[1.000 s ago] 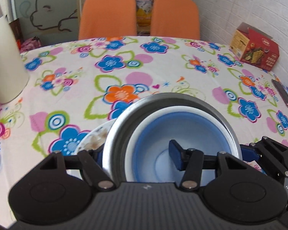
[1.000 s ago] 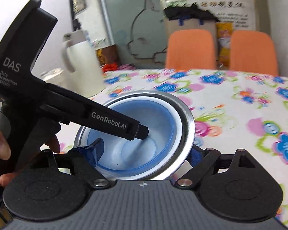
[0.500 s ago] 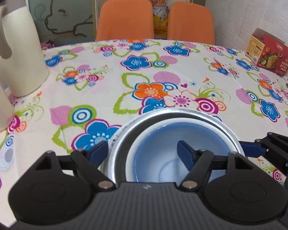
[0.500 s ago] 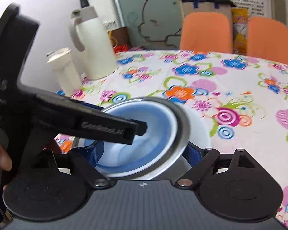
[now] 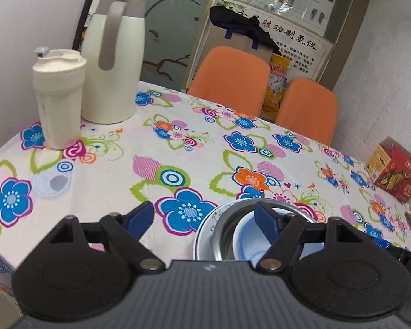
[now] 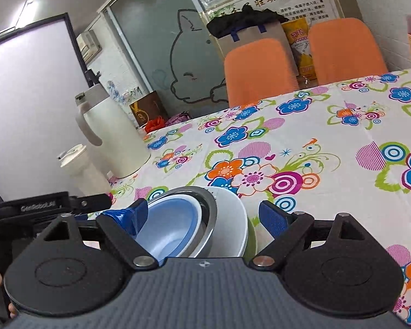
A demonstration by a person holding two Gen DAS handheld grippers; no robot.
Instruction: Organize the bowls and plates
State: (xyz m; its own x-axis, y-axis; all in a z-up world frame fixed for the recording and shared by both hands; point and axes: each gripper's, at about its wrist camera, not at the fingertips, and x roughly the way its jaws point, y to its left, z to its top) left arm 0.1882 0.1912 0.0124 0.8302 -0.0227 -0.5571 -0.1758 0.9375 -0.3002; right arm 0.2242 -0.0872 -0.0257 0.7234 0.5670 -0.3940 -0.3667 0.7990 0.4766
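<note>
Both claws look released: the left claw (image 5: pixel 204 215) has its blue pads spread wide and grips nothing, one pad over bare cloth and the other hanging above the stack; the right claw (image 6: pixel 204 216) is spread too, its blue pads either side of the stack, and whether the near pad touches the bowl's rim cannot be told. The task's things sit nested at 6 o'clock in both wrist views, right under the claws: a pale blue plastic bowl (image 6: pixel 172 227) inside a shiny steel bowl (image 6: pixel 209 219), that on a white ceramic plate (image 6: pixel 234 222) with a faint pattern. The stacking seems close to done, so the step in hand is likely backing away; I would lift each claw straight up before swinging off, since the blue bowl sits tilted and a brush could tip it. The two claws are close together, so move one at a time. Across the floral-clothed desk (image 5: pixel 205 159), a cream lidded tumbler (image 5: pixel 58 98) and tall cream thermos jug (image 5: pixel 113 57) stand at 10 o'clock, a red carton (image 5: pixel 394 176) at 3 o'clock, and two orange chairs (image 5: pixel 230 79) beyond at 12 o'clock, none in the way.
</note>
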